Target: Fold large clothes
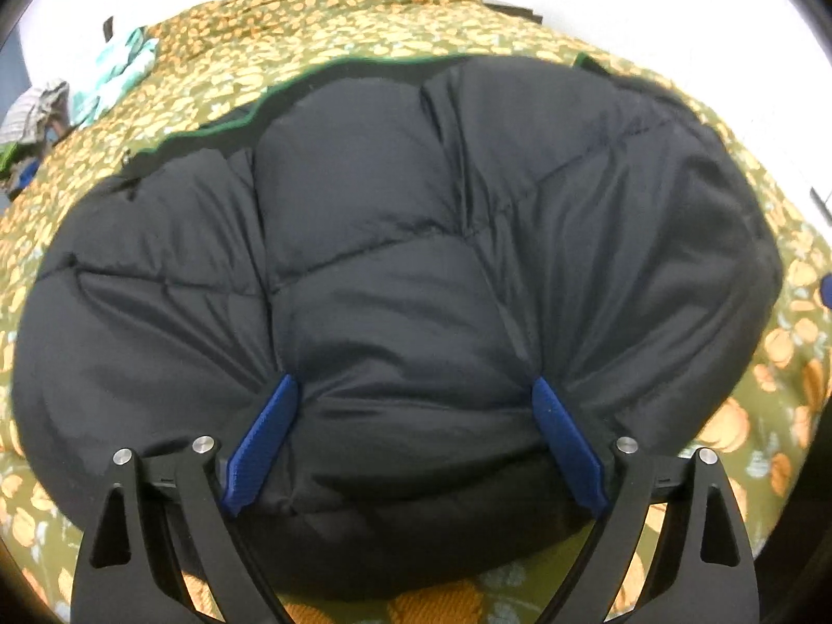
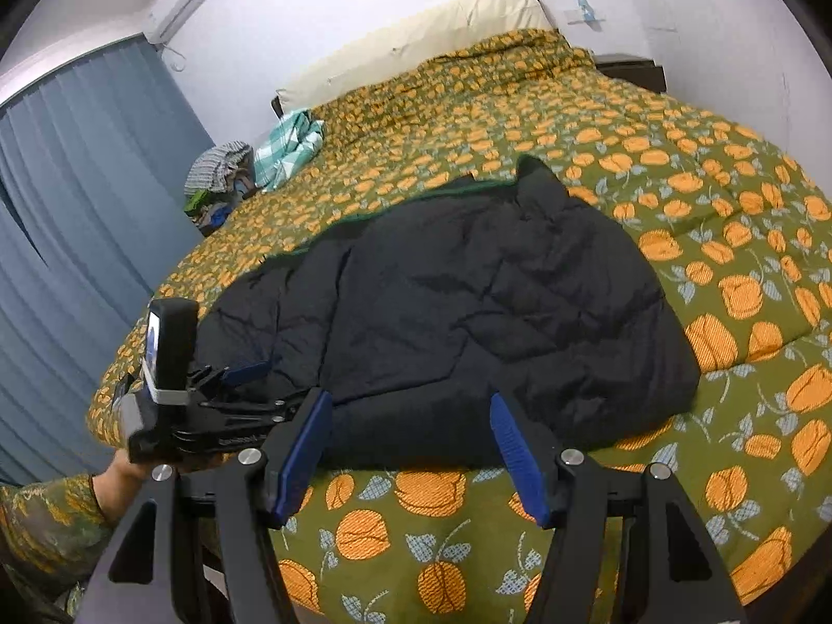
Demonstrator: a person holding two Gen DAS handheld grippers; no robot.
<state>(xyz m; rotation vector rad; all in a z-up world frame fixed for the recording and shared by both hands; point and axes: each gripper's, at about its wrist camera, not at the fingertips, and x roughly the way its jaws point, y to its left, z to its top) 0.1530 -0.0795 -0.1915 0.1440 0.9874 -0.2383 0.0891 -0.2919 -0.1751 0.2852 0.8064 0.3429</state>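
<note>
1. On the bed [image 2: 702, 218], over a green quilt printed with orange fruit, lies a black puffer jacket [image 2: 468, 312], spread flat with its quilted panels up and a thin green edging along its far hem.
2. The jacket sits toward the near edge of the bed, its lower margin just short of the quilt's front border.
3. The left hand-held gripper [image 1: 416, 390] is pressed into the jacket's near edge; its blue fingers [image 1: 265, 442] stand wide apart with a bulge of black fabric swelling between them, so it looks spread rather than clenched on anything.
4. In the right wrist view the same tool shows at the jacket's left corner, held by a hand in a patterned sleeve [image 2: 47, 520].
5. The right hand-held gripper [image 2: 411, 405] hovers just before the jacket's front edge, fingers released and wide, nothing between them.
6. No container is in sight; the nearest thing to one is a loose heap of clothes [image 2: 221, 182] at the far left of the bed, with a green-and-white checked cloth [image 2: 288, 148] beside it.
7. A cream pillow [image 2: 416, 36] runs along the head of the bed; blue curtains [image 2: 78, 208] hang on the left.
</note>
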